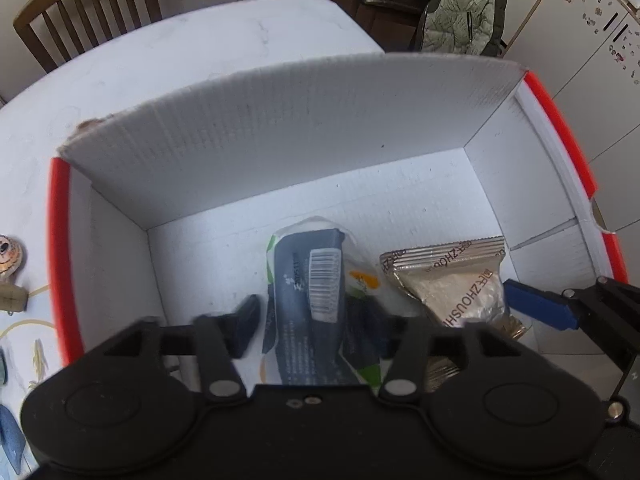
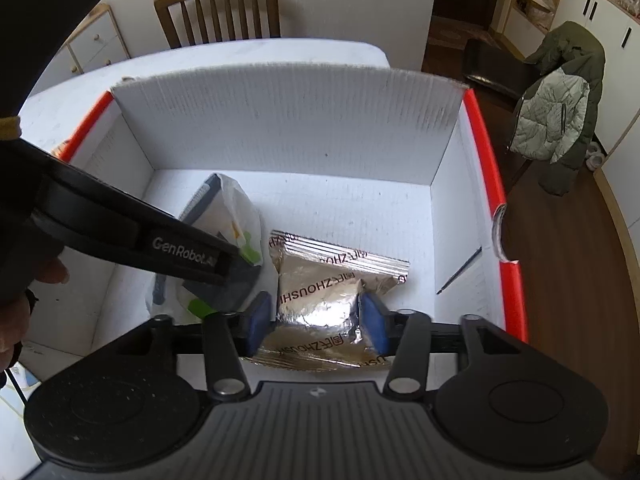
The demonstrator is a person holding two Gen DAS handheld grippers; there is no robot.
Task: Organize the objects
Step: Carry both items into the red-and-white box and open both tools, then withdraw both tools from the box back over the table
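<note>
A white cardboard box (image 1: 280, 132) (image 2: 280, 120) with red rims stands on the table. Inside it, a dark blue and white packet (image 1: 316, 280) (image 2: 228, 204) with a barcode leans on the floor. My left gripper (image 1: 310, 324) straddles this packet with its blurred fingers spread and a sliver of gap at the left pad, so it is open. Beside it lies a crinkled silver foil packet (image 1: 452, 280) (image 2: 320, 280). My right gripper (image 2: 316, 320) is shut on that foil packet, its blue pads denting both sides. Its blue finger (image 1: 536, 304) shows at the right in the left wrist view.
The box sits on a white table (image 1: 200, 48). A wooden chair (image 1: 88, 12) (image 2: 218, 8) stands behind it, and a jacket (image 1: 460, 12) (image 2: 560, 100) hangs on another chair at the right. Small items (image 1: 10, 256) lie left of the box. A person's hand (image 2: 24, 280) holds the left gripper.
</note>
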